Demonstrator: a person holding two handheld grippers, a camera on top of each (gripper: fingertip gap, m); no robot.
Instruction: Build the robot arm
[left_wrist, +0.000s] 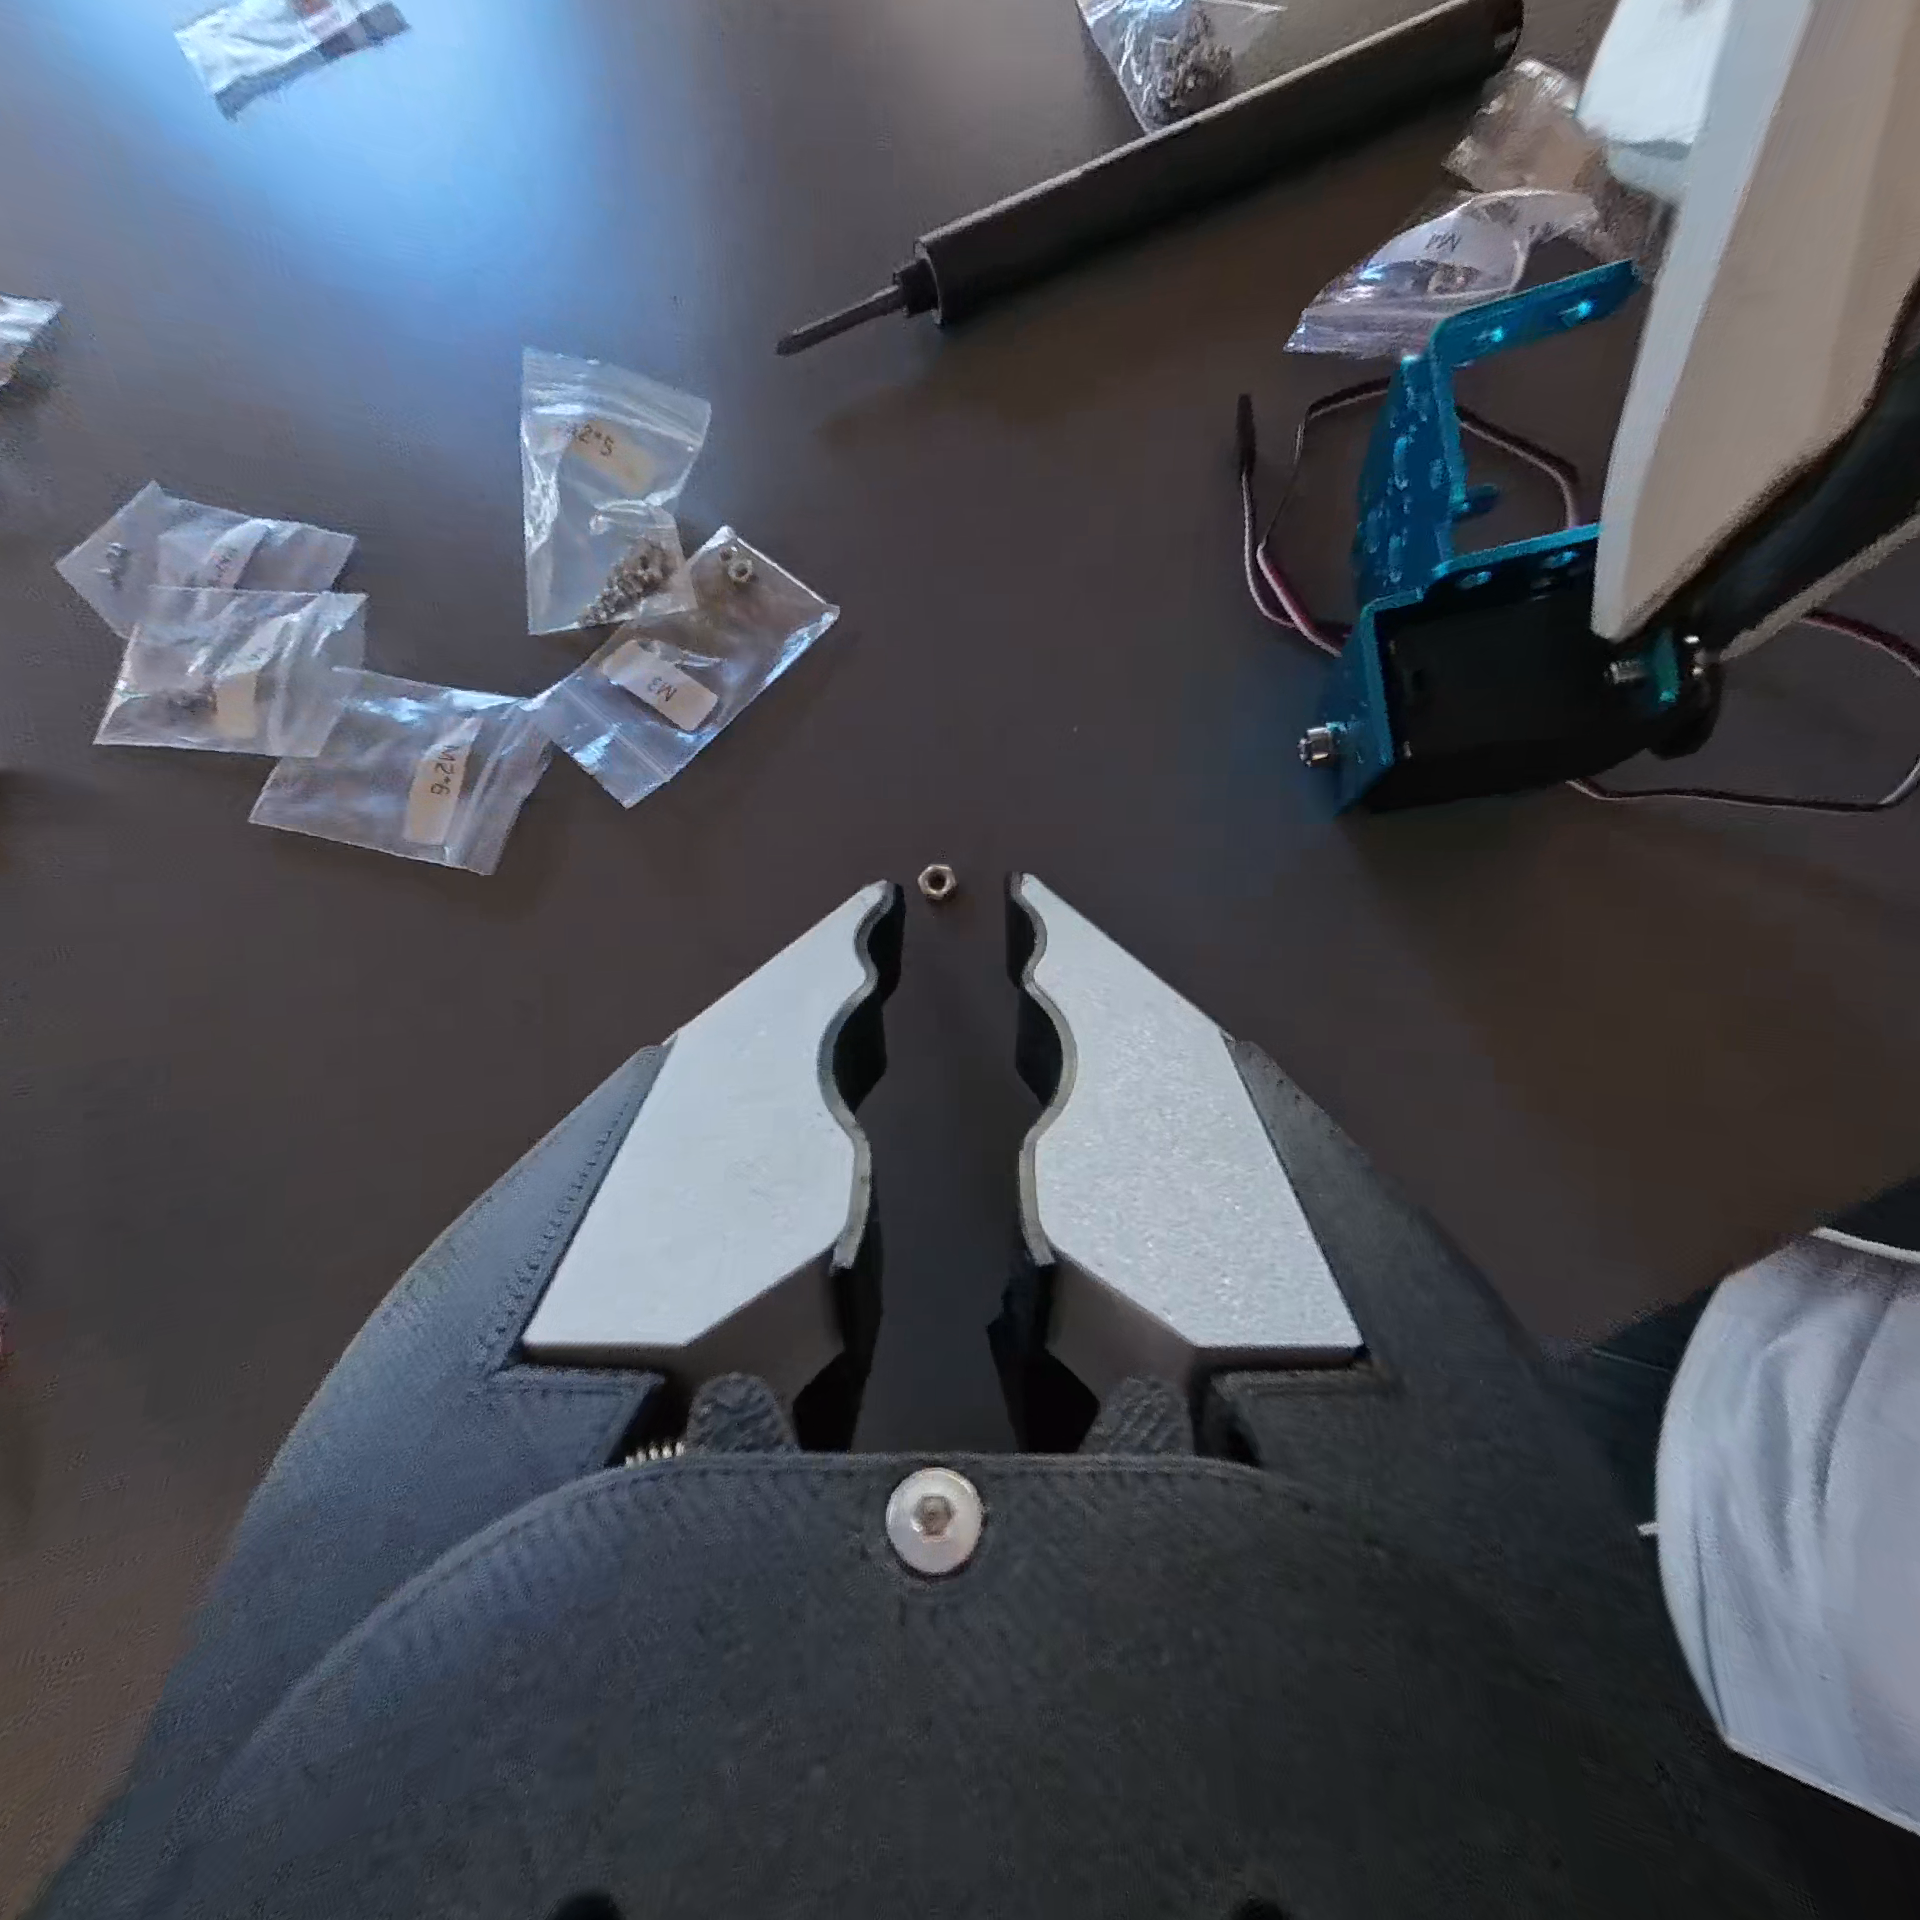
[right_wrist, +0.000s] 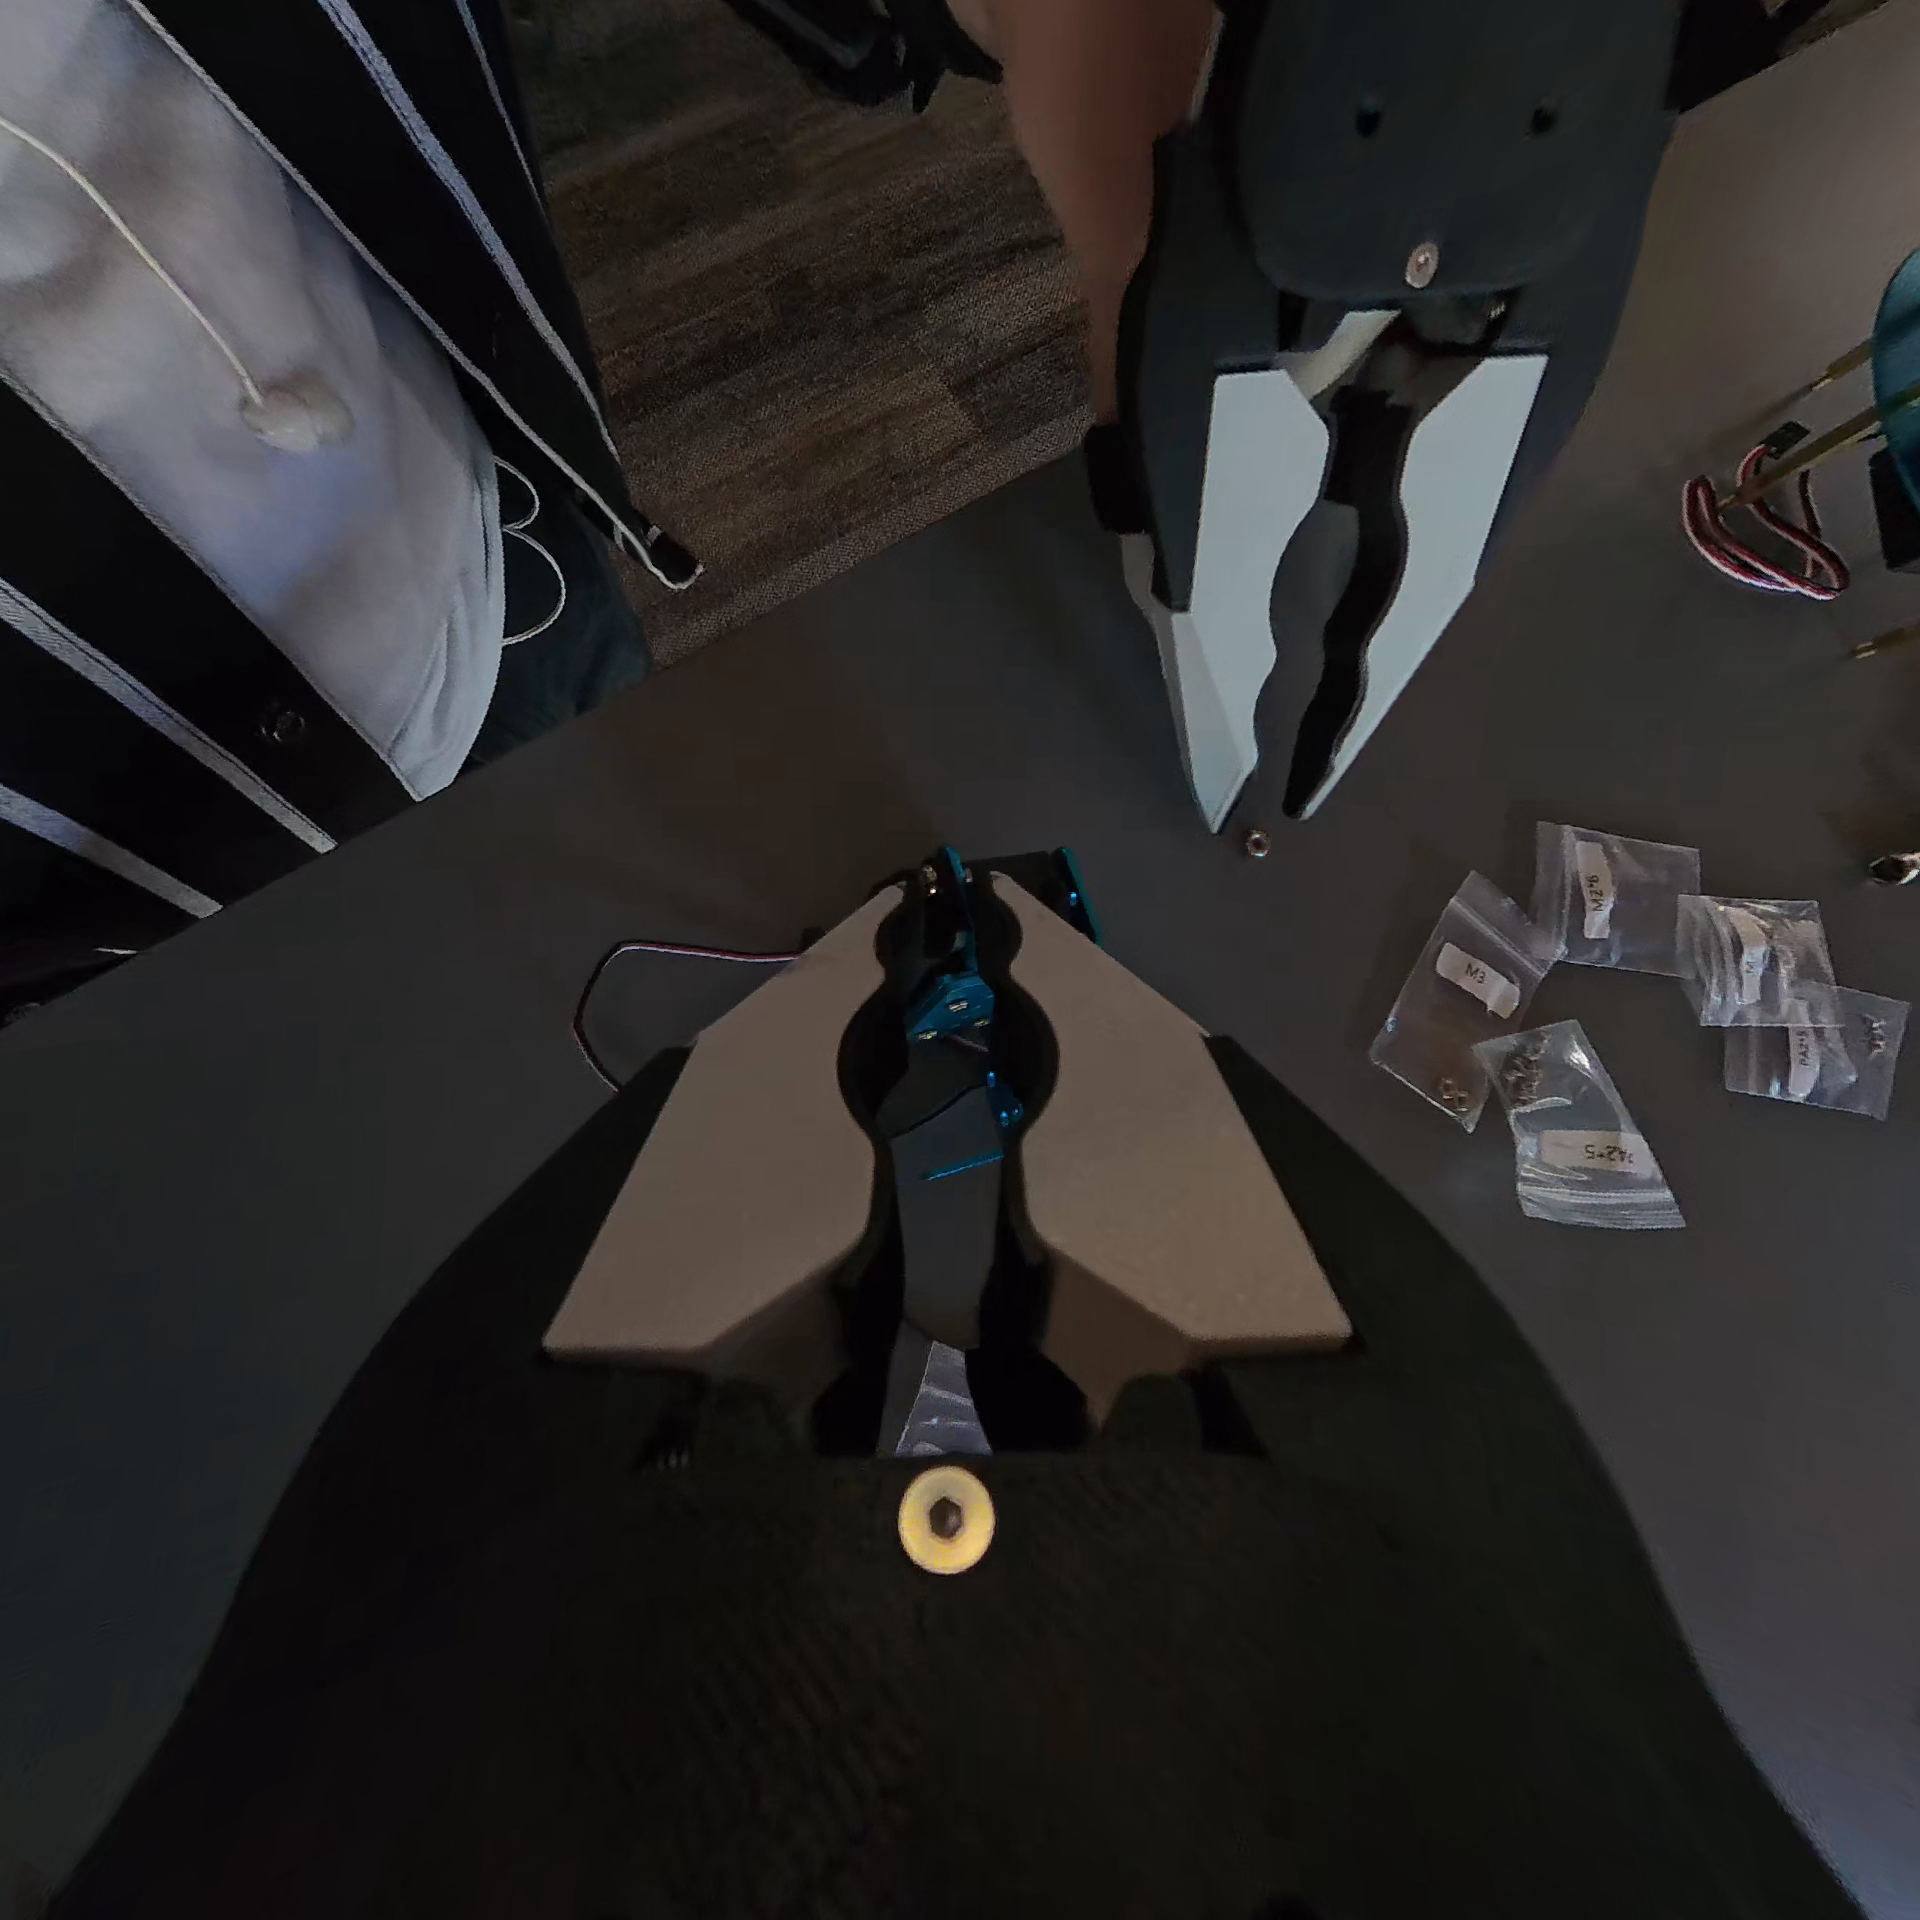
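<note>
Bags (left_wrist: 613, 488) hold screws; left fingers (left_wrist: 878, 904) spread by nut (left_wrist: 938, 884), right fingers (right_wrist: 1039, 925) pinching bracket (right_wrist: 951, 1013)

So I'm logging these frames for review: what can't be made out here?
- Left wrist view: the screwdriver handle's end is cut off by the top edge.
- Left wrist view: the right tool covers part of the blue servo bracket.
- Right wrist view: its own fingers hide most of the bracket.
- Both views: the hex nut by the left tool is too small to size.
</note>
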